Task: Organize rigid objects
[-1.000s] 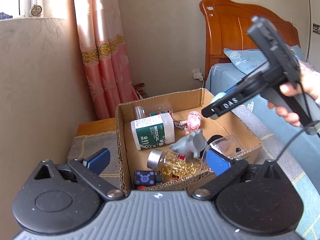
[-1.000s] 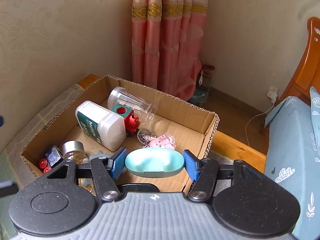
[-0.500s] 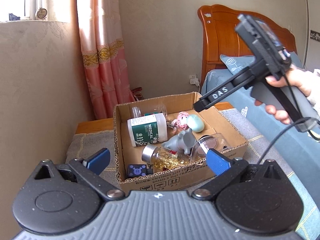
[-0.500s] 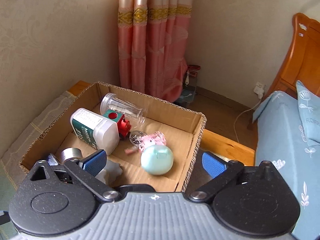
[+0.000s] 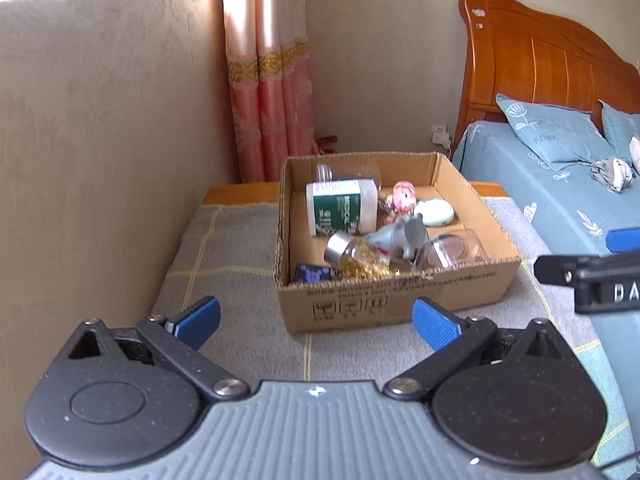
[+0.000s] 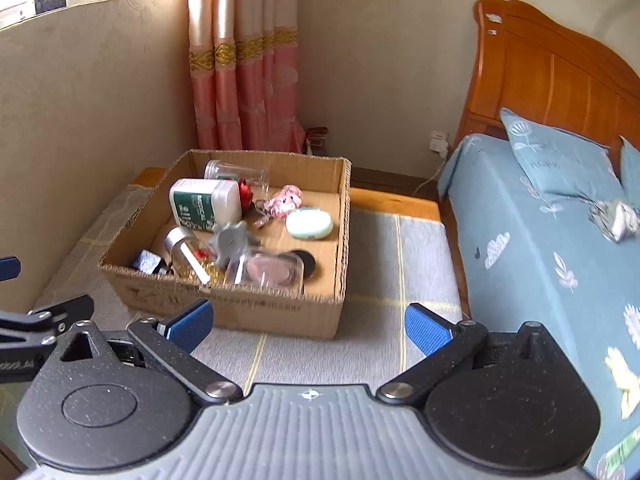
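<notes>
A cardboard box (image 5: 400, 300) (image 6: 240, 308) sits on a grey blanket. Inside lie a mint green oval case (image 5: 434, 213) (image 6: 309, 223), a green-and-white bottle (image 5: 342, 206) (image 6: 204, 202), a grey toy (image 5: 400, 236), a pink toy (image 6: 285, 202), a glass jar with gold contents (image 5: 352, 256) and a clear cup (image 5: 452, 250). My left gripper (image 5: 316, 320) is open and empty, in front of the box. My right gripper (image 6: 308, 326) is open and empty, also pulled back in front of the box; it shows at the right edge of the left wrist view (image 5: 588, 280).
A bed with a blue sheet (image 6: 540, 240) and wooden headboard (image 5: 540, 64) stands to the right. A beige wall (image 5: 100, 140) runs along the left, with a pink curtain (image 6: 244, 80) behind the box. The grey blanket (image 6: 392, 272) surrounds the box.
My right gripper opened and dropped the mint case into the box. Both grippers then drew back from the box, which now looks smaller and farther away.
</notes>
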